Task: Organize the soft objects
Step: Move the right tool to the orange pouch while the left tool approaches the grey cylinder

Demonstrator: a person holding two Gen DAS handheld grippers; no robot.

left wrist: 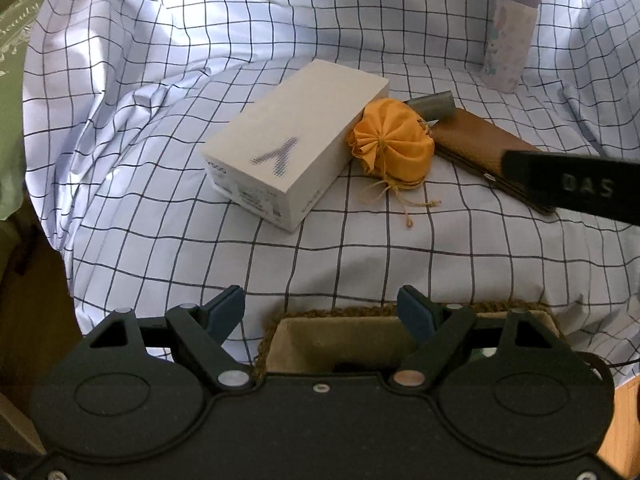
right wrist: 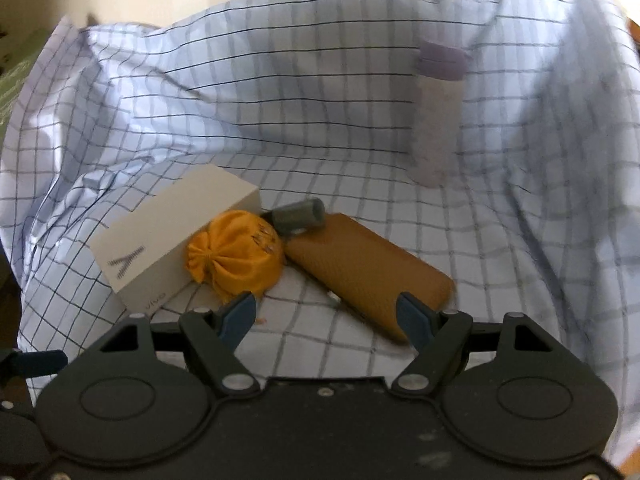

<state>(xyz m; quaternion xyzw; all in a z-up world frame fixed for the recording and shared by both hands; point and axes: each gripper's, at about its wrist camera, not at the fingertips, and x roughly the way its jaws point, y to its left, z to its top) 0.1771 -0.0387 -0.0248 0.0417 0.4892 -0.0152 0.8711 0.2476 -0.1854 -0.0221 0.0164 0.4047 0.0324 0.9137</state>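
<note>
An orange drawstring pouch [left wrist: 394,142] lies on the checked cloth, touching a white box [left wrist: 296,142] on its left and a brown wallet [left wrist: 480,144] on its right. My left gripper [left wrist: 320,312] is open and empty, held over a woven basket [left wrist: 280,318] near the front edge. My right gripper [right wrist: 326,318] is open and empty, just in front of the pouch [right wrist: 236,254] and the wallet [right wrist: 368,268]. One right finger [left wrist: 572,184] reaches in from the right in the left wrist view, over the wallet's near end.
A small grey cylinder [left wrist: 434,104] lies behind the pouch. A tall pastel bottle with a purple cap [left wrist: 508,32] stands at the back right. The white box [right wrist: 168,240] lies at the left. The cloth [left wrist: 160,100] rises in folds around the back. A green bag [left wrist: 12,92] stands at the left.
</note>
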